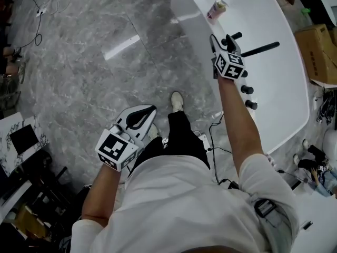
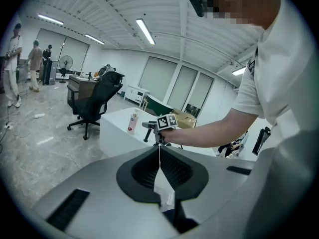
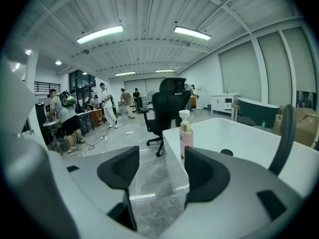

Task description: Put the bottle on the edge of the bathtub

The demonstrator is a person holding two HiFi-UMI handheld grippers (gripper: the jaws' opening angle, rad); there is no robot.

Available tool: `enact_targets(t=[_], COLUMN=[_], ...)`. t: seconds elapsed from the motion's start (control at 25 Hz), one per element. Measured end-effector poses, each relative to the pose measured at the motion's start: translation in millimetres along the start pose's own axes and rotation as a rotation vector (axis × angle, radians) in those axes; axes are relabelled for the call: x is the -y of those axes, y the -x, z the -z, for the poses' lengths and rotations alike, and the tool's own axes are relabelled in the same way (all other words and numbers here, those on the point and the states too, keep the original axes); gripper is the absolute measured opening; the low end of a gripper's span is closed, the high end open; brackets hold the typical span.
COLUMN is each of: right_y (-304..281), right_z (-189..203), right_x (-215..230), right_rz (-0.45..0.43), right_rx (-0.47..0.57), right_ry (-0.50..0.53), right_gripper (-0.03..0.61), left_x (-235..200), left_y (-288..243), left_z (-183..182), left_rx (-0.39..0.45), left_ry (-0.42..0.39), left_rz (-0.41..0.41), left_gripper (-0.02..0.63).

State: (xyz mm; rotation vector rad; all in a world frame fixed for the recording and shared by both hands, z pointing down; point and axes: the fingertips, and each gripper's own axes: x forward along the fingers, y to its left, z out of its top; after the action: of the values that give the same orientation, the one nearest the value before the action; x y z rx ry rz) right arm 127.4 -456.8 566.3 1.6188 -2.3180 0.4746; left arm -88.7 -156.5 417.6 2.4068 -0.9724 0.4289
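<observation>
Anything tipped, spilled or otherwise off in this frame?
Nothing stands out. The pump bottle stands upright on the bathtub rim, with no spill visible around it. The right gripper is open, short of the bottle, with nothing between its jaws. The left gripper is shut and empty.

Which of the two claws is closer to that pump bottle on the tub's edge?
Right. The right claw hangs open above the tub's edge, just short of the bottle, not touching it. The left claw is shut, back by the person's body, over the floor.
</observation>
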Motion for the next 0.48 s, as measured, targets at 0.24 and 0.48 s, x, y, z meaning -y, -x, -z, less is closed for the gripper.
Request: enact_targets(t=[0.24,0.48], right_y=[66.7,138.2], right_z=[4.3,9.9], right_x=[-48.8,-98.2], right_rz=[-0.038,-0.097], right_rx=[-0.005,-0.027], right_ry=[-0.001,-0.008], right_gripper=[0.274,0.238], left_x=[19.2,37.6], left_y=[35.9,69.2], left_z=[11.0,24.0], left_rx=[0.020,0.019], left_ry=[-0.029,-0.122], left_rz=[0.015,0.012], left_gripper=[0.018,0.018])
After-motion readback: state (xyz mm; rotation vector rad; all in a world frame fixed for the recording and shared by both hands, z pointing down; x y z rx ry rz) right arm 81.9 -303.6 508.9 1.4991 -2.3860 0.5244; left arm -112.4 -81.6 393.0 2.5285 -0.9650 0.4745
